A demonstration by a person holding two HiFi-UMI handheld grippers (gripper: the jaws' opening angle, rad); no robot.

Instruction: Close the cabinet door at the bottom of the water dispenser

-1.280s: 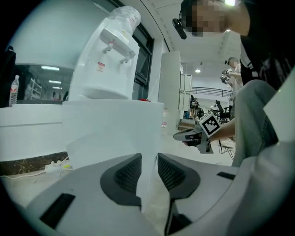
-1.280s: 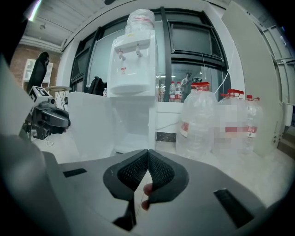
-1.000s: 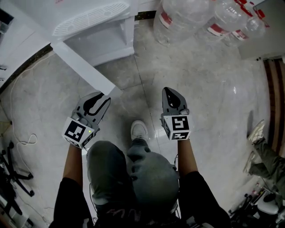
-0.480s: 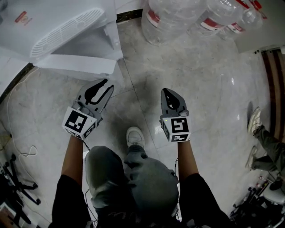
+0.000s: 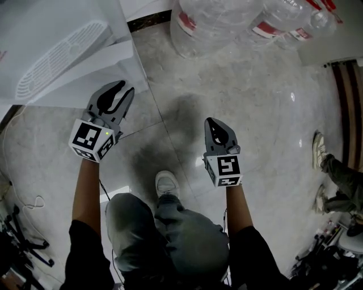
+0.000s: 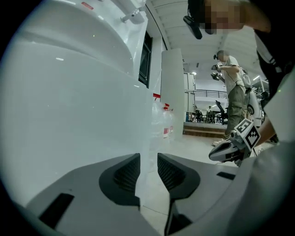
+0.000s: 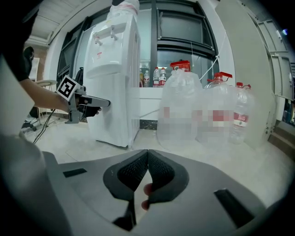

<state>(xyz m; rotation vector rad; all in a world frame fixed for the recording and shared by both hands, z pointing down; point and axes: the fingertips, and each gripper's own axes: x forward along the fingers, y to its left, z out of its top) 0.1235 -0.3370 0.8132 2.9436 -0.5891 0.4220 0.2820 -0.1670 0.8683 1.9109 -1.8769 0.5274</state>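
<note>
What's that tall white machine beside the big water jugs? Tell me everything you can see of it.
The tall white water dispenser looks like glossy plastic and stands upright on the pale stone floor. Two small taps sit near its top, under an upturned bottle, with a slotted drip tray below. Its lower cabinet door looks nearly flush; whether it is fully shut I cannot tell. The left gripper appears to be up against that door, jaws apart.

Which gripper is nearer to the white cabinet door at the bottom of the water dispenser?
Left. The left gripper has its open jaws at the edge of the white cabinet door; the right gripper hangs shut over the grey floor, apart from it.
</note>
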